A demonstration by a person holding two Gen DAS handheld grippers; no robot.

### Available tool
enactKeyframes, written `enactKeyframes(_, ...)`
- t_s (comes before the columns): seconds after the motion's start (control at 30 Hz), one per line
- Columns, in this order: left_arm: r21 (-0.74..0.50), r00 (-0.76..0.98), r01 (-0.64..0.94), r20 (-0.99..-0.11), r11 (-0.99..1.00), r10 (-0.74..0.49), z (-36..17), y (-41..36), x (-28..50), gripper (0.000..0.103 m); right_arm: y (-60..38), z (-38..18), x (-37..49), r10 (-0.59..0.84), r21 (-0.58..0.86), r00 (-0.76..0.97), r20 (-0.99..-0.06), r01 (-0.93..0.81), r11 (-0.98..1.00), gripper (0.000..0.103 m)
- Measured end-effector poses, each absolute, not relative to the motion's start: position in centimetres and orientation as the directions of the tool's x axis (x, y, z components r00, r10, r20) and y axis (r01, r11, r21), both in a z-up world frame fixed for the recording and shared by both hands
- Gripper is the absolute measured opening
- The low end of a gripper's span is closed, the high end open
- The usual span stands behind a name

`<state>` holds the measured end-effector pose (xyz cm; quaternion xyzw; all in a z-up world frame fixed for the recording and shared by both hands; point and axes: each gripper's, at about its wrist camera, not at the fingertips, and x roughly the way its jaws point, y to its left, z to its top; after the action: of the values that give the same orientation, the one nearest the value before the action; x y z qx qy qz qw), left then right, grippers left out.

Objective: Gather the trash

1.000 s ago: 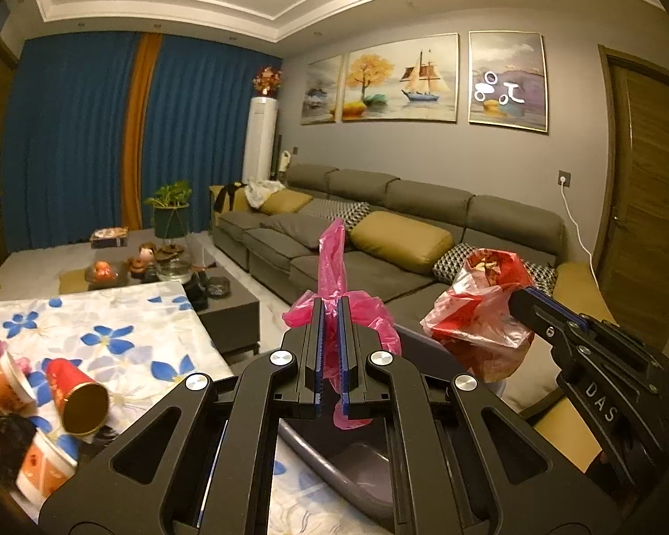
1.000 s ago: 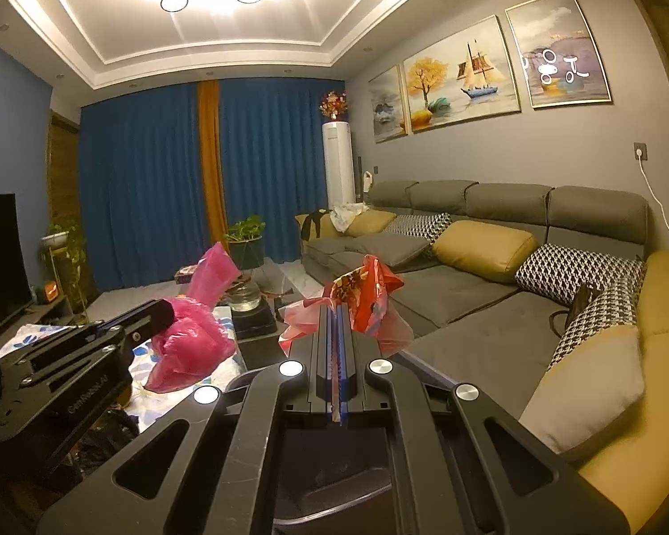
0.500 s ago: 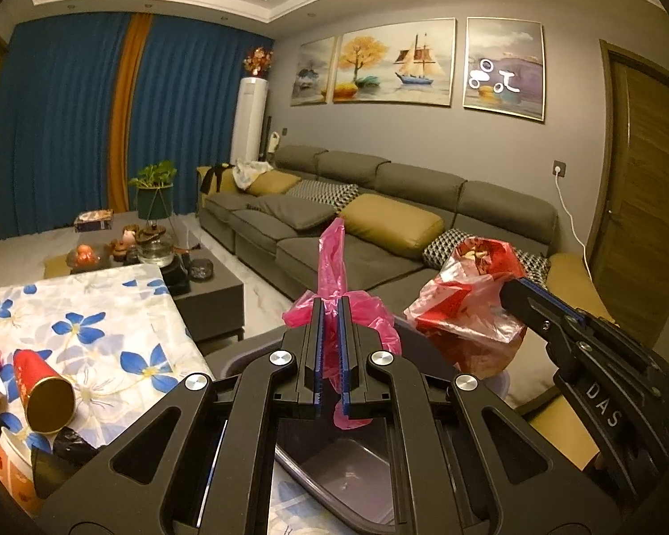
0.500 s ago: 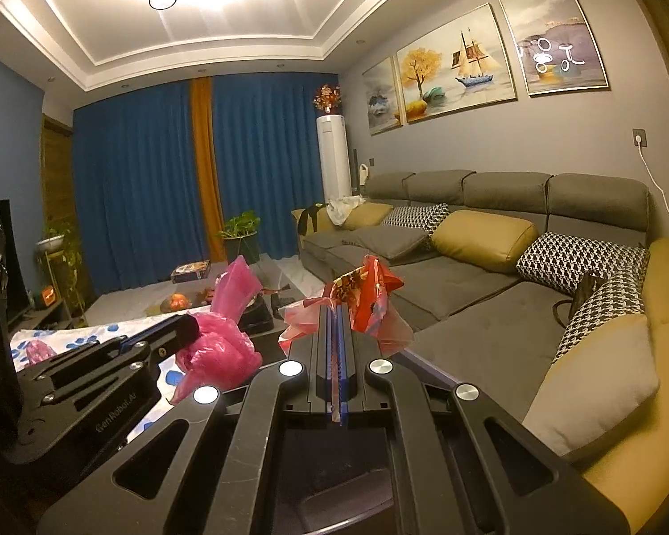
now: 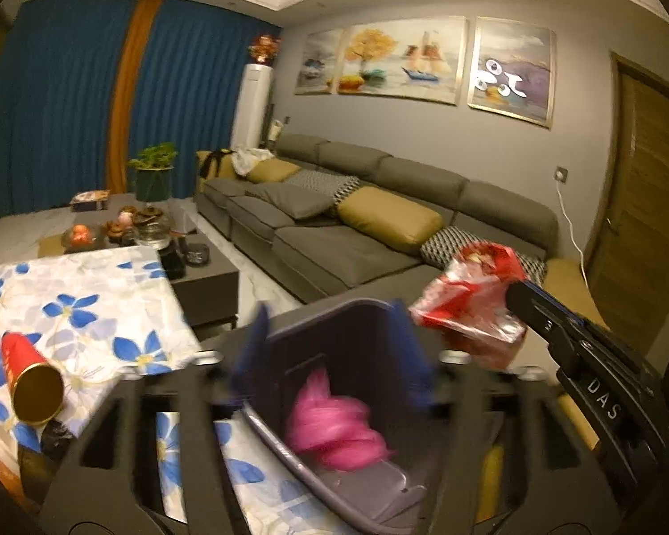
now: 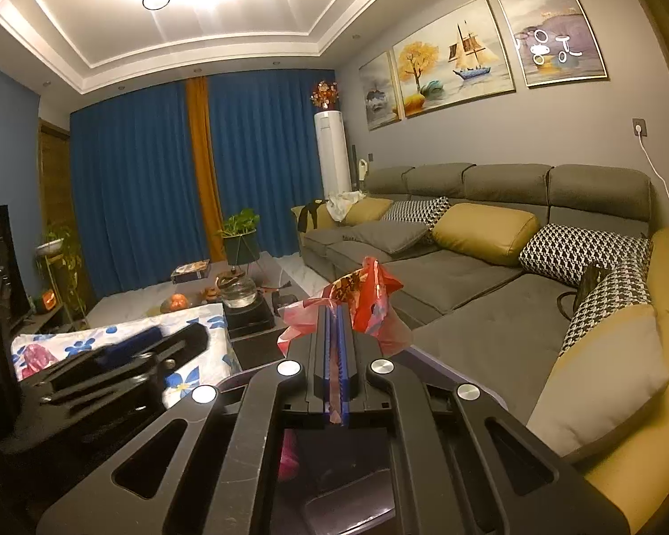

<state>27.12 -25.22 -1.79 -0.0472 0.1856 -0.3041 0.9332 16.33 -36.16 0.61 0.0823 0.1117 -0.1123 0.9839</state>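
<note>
In the left wrist view my left gripper [image 5: 330, 347] is open, its blue fingertips [image 5: 254, 334] blurred, right above a dark grey trash bin [image 5: 334, 321]. A crumpled pink plastic bag [image 5: 334, 428] lies inside the bin. My right gripper [image 6: 334, 339] is shut on a red and clear plastic bag [image 6: 370, 294], also seen at the right of the left wrist view [image 5: 468, 307], just above the bin's right side. The left gripper shows at the left of the right wrist view [image 6: 129, 347].
A table with a blue-flower cloth [image 5: 89, 303] holds a red paper cup [image 5: 31, 379] lying on its side and other trash at the left. A dark coffee table [image 5: 200, 267] and a grey sofa [image 5: 379, 223] stand beyond.
My left gripper has opened and the pink bag has dropped into the bin. The right gripper still holds the red bag.
</note>
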Motion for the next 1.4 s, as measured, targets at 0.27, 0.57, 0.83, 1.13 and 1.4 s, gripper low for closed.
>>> enactKeyframes(0.27,-0.143,0.857,0.415,-0.269,0.898,-0.439,-0.4,-21.1,25.2,0.091,-36.5,0.7,16.3,-0.220,0.162,0.946,-0.237,0.262,0.951,0.041)
enactKeyframes(0.57,-0.112,0.919,0.253,-0.281,0.961,-0.275,0.0,-14.8,21.8,0.097,-34.0,0.6,14.4,-0.209,0.152,0.950,-0.234,0.248,0.957,0.077)
enactKeyframes(0.83,-0.087,0.950,0.068,-0.299,0.994,-0.091,-0.4,-6.9,18.1,0.097,-29.6,0.4,12.1,-0.129,0.161,0.960,-0.249,0.172,0.972,0.086)
enactKeyframes(1.13,-0.068,0.934,-0.113,-0.347,0.991,0.083,-2.2,2.4,13.8,0.097,-23.3,-0.2,11.3,-0.021,0.138,0.961,-0.277,0.062,0.988,0.087)
enactKeyframes(1.4,-0.038,0.919,-0.158,-0.371,0.987,0.133,-3.2,7.7,11.2,0.097,-17.7,-1.5,11.7,0.064,0.129,0.951,-0.302,-0.026,0.991,0.087)
